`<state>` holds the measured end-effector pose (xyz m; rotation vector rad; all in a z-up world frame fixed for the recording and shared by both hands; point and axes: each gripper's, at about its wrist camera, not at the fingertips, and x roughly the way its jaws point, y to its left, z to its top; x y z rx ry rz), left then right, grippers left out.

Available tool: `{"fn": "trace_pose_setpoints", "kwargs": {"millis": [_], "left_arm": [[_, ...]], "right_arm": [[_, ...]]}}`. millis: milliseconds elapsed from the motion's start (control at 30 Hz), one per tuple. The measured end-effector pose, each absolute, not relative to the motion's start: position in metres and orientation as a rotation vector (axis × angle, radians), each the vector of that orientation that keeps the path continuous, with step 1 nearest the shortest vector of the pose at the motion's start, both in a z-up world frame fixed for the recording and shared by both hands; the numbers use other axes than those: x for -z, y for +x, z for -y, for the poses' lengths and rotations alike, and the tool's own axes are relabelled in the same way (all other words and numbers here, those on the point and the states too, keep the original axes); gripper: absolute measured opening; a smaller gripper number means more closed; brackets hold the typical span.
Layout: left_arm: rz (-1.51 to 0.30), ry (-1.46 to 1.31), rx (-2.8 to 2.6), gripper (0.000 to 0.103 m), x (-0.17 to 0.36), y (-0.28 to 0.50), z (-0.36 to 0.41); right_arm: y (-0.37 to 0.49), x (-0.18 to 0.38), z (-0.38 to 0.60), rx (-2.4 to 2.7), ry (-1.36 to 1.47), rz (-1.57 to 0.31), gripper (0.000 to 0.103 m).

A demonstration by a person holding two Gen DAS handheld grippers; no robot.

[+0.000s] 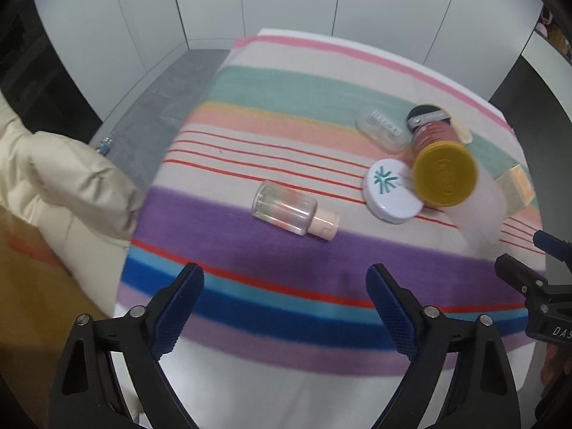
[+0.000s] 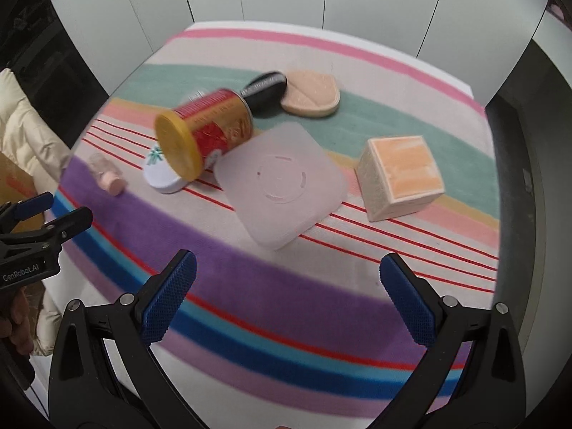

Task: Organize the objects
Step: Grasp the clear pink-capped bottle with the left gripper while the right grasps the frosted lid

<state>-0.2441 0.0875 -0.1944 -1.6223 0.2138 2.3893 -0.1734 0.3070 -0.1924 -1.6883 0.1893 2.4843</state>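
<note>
Both my grippers hang wide apart and empty over the near edge of the striped cloth (image 2: 286, 307) — my left gripper (image 1: 286, 296) low in its frame, my right gripper (image 2: 287, 287) likewise. Going left to right in the right wrist view: the small clear bottle (image 2: 105, 173) lies on its side at mid-left, the red can (image 2: 207, 130) tilts across the white round compact (image 2: 162, 175), the frosted square lid (image 2: 282, 182) sits at centre, the peach box (image 2: 402, 175) at right. They're jumbled and overlapping — I judge sorting hasn't begun.
</note>
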Motion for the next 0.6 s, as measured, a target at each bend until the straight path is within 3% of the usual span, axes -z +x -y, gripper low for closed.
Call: {"fn": "trace_pose_setpoints", "kwargs": {"millis": [400,533,600], "left_arm": [[-0.262,-1.529,-2.362,0.084,0.228,-0.283,-0.1],[-0.275,-1.481,-2.363,0.063,0.225,-0.286,-0.107],[-0.247,-1.478,-2.351,0.062,0.224,-0.286,-0.108]], "right_arm": [[-0.209,0.236,-0.309,-2.503,-1.687,-0.126,0.103],[-0.223,0.237,-0.307,-2.515,-1.672,-0.124,0.103],[-0.225,0.236,-0.303,-2.522,-1.667,-0.118,0.101]]}}
